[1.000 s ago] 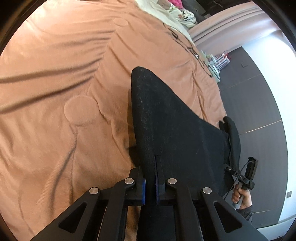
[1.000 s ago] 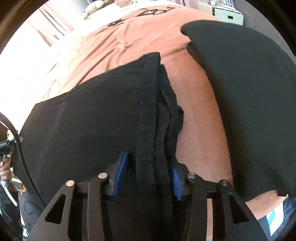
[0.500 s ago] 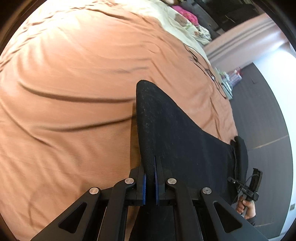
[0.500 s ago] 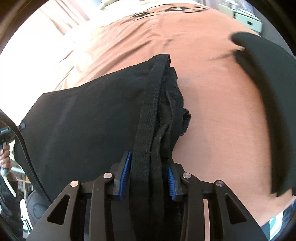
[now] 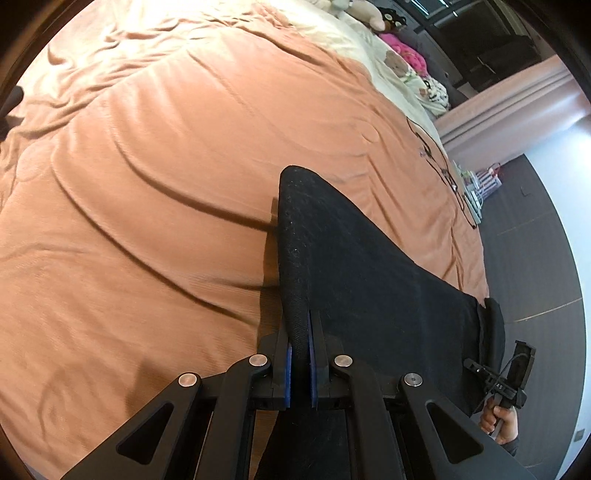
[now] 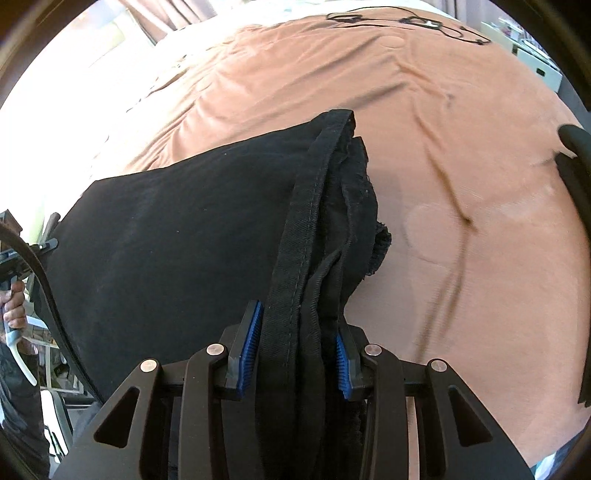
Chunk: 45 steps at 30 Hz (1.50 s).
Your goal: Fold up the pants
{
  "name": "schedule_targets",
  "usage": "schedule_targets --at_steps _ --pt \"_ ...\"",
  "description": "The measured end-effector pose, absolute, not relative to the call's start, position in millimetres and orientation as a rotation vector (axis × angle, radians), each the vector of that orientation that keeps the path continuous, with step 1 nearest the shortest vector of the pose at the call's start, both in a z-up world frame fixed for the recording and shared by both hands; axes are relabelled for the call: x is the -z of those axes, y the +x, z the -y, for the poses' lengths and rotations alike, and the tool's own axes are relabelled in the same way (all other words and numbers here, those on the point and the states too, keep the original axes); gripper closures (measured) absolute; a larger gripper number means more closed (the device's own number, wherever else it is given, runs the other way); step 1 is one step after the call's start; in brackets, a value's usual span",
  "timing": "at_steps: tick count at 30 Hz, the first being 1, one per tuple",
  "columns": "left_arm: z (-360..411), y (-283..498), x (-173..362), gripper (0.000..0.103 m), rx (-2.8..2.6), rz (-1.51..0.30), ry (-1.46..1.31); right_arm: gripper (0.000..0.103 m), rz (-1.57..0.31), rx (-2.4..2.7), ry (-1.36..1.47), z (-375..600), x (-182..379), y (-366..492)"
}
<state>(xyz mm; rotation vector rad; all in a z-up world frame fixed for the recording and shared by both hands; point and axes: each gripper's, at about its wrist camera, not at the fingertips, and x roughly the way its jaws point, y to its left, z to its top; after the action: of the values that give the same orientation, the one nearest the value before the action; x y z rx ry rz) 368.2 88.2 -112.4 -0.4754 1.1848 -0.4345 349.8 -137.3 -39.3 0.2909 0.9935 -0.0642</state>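
Note:
Black pants (image 5: 369, 280) hang stretched between my two grippers above an orange bedspread (image 5: 155, 192). My left gripper (image 5: 300, 365) is shut on a thin edge of the fabric, its blue pads pinching it. In the right wrist view the pants (image 6: 184, 240) spread to the left, and my right gripper (image 6: 295, 350) is shut on the thick bunched waistband (image 6: 314, 229). The right gripper's handle and the hand holding it (image 5: 498, 417) show at the lower right of the left wrist view. The hand holding the left gripper (image 6: 13, 306) shows at the left edge of the right wrist view.
The orange bedspread (image 6: 461, 184) is wrinkled. Another black garment (image 6: 576, 166) lies at its right edge. Black cables (image 6: 399, 18) lie at the bed's far end. Stuffed toys (image 5: 399, 48) and pillows sit at the head. Dark floor (image 5: 535, 258) runs alongside the bed.
Both grippers have carried the pants sideways across the bed. The other black garment has slid from the middle right to the right edge of the right wrist view. More of the bed's head shows.

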Motion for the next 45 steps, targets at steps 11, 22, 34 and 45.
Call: schedule_targets --at_steps 11,22,34,45 --pt "-143.3 366.1 120.0 0.095 0.389 -1.174 -0.526 0.070 -1.006 -0.016 0.246 95.2 43.4 382.3" --pt "-156.0 335.6 147.1 0.069 0.308 -1.240 -0.518 0.070 -1.028 0.115 0.234 128.4 58.2 363.9" --pt "-151.6 272.4 151.1 0.064 0.264 -1.278 -0.498 0.070 -1.009 0.140 0.249 120.6 47.4 303.8" --pt "-157.3 231.1 123.7 0.049 0.260 -1.203 -0.564 0.061 -0.803 0.035 0.399 107.7 19.9 219.8"
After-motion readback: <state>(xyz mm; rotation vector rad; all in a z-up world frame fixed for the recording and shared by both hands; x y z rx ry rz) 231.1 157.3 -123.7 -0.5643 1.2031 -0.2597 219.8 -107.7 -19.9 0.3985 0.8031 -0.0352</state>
